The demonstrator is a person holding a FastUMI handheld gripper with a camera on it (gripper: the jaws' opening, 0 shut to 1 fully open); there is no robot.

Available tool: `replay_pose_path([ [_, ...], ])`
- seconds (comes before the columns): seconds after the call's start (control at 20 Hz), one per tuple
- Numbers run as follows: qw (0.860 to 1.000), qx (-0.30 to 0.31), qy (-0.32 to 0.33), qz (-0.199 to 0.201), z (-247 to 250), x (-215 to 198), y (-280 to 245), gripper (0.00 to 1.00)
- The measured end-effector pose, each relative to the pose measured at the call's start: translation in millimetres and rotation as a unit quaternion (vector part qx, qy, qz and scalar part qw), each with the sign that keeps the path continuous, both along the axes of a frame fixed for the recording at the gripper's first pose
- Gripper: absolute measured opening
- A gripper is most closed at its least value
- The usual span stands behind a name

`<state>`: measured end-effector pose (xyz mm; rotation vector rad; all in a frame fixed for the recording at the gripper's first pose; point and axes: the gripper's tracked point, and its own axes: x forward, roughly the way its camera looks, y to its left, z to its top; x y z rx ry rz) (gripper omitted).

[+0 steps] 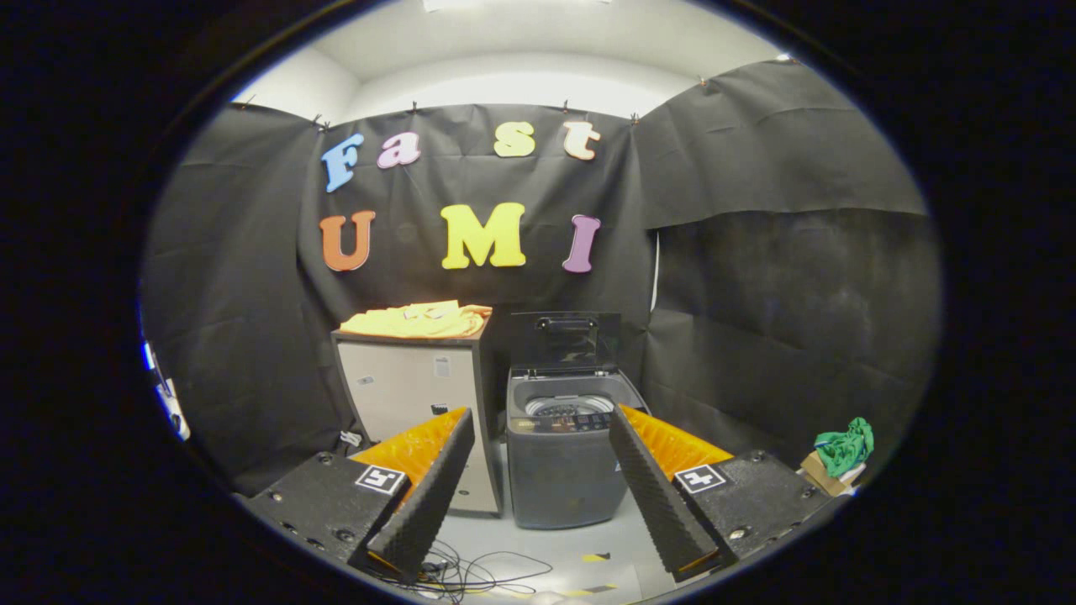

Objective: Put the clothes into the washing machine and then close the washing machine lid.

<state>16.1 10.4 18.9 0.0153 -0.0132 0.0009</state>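
The hand-held gripper (538, 470) is spread wide, its two fingers apart and holding nothing, with only open air and floor between them. One finger (424, 496) rises from about 7 o'clock, the other (660, 496) from about 5 o'clock, both pointing toward the middle of the booth. On the floor (546, 546) just below and between them, at 6 o'clock, lies a tangle of thin dark cables (471, 576), with small yellow-and-black tape marks (595, 558) a little to the right of it.

Beyond the fingertips, straight ahead at 12 o'clock from the gap, stands the washing machine (561, 449), a dark grey top-loader. Its lid (565, 340) is raised upright at the back, and the pale rim of the drum (570, 405) shows in the opening. Touching or just beside it at 9 o'clock stands a light cabinet (412, 395) with dark edges. The yellow clothes (420, 320) lie in a loose heap on the cabinet's top, at about 11 o'clock from the machine, not yet in the drum.

Well apart at 3 o'clock, past the right-side finger, a crumpled green cloth (845, 446) rests on a brown cardboard piece (820, 476).
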Motion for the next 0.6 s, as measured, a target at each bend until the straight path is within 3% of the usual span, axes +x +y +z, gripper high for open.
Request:
replay_pose_path([
  [0.3, 1.000, -0.005, 0.000, -0.007, 27.0, 17.6, -3.1, 1.00],
  [0.6, 1.000, 0.011, -0.014, 0.003, 93.0, 58.2, 2.2, 1.00],
])
